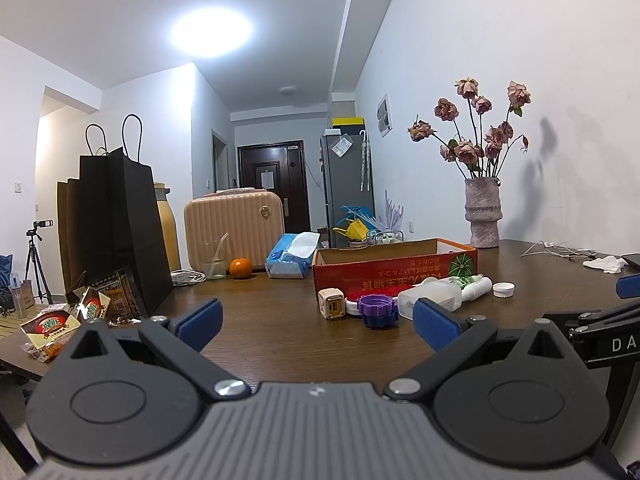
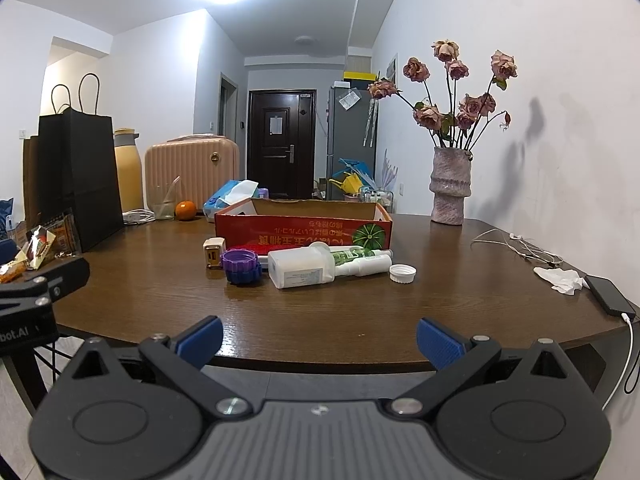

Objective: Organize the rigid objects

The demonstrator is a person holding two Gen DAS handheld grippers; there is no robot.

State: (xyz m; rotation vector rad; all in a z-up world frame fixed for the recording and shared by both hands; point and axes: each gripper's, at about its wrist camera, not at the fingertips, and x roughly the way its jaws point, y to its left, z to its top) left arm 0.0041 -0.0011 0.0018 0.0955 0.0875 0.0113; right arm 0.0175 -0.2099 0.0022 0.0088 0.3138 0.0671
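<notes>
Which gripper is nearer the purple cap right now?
Left. The left gripper is already over the table with the purple cap just ahead, slightly right of centre. The right gripper hangs back at the table's near edge, the cap well ahead and left.

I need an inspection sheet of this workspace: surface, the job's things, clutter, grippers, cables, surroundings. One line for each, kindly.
Surface: dark wooden table, mostly bare in front.
Job's things: red cardboard box, open at the top; in front of it a beige charger cube, purple ring on a blue one, white bottle lying down, green-labelled tube, loose white cap.
Clutter: orange, tissue pack, glass, black paper bag, snack packets, crumpled tissue, phone.
Grippers: left gripper open, empty; right gripper open, empty.
Cables: white earphone cable; charging cable on the phone.
Surroundings: vase of dried roses, suitcase, door, fridge.
</notes>
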